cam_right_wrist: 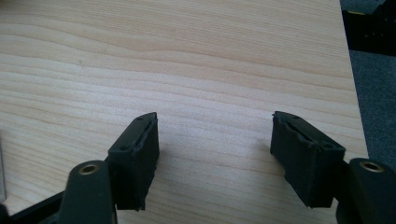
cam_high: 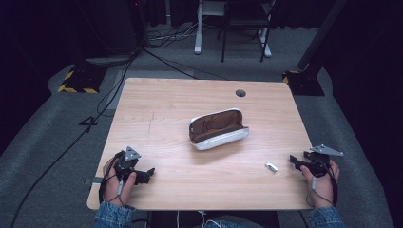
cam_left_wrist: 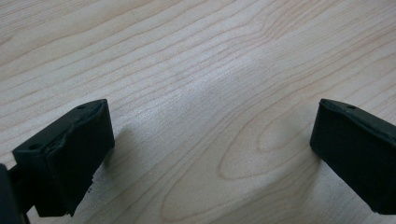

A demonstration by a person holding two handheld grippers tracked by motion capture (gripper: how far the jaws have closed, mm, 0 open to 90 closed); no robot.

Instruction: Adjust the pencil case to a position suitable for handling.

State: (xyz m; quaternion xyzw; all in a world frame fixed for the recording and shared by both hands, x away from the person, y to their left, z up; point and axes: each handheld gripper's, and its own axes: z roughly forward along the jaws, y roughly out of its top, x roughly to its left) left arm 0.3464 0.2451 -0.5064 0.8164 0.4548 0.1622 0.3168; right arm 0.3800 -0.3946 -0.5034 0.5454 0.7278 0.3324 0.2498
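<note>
Left gripper rests at the near left corner of the worktop, jaws spread wide over bare wood and holding nothing. Right gripper rests at the near right edge, jaws likewise spread and empty. Both hands lie low at the worktop's near side, well apart from the objects; this reads as a waiting stance, with no grasp begun.

The pouch lies near the middle of the worktop, on its side, zip open, brown lining showing toward the person. Judged placement: the mouth faces the near side so that an item can be fed in from there. A small white item lies flat on the worktop, near the right gripper and well apart from the pouch; its kind is too small to tell. It is the nearest thing to either gripper and the likely first pick.

Surface: pale wood grain, matt, a round cable hole near the far edge.

Room: dark, grey carpet, cables trailing on the floor at left, stand bases with hazard striping, white table legs beyond.
</note>
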